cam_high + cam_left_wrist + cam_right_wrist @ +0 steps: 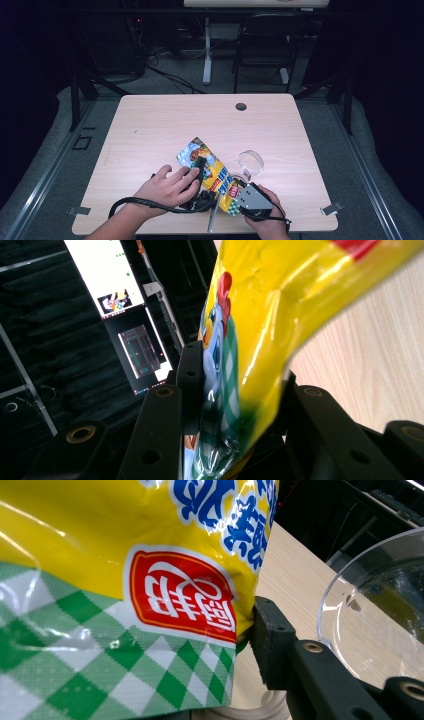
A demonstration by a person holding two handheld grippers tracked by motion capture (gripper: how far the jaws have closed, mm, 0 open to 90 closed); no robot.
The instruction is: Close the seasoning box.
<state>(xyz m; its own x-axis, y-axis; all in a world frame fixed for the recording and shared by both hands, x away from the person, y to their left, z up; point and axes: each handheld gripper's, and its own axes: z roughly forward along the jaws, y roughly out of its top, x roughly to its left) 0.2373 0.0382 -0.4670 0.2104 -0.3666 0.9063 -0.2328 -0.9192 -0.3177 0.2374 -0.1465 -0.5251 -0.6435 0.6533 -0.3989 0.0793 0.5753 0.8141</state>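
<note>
A yellow snack bag with a green checked end lies slanted on the wooden table, near its front edge. My left gripper holds the bag's left side. In the left gripper view both black jaws press on the folded foil of the snack bag. My right gripper, with its grey plate on top, holds the checked end. In the right gripper view the snack bag hides one jaw, and the other finger sits tight against the bag's edge.
A clear plastic bowl stands just right of the bag, close to my right gripper and large in its view as the bowl. A pale ring lies under the bag's end. A chair stands beyond the table.
</note>
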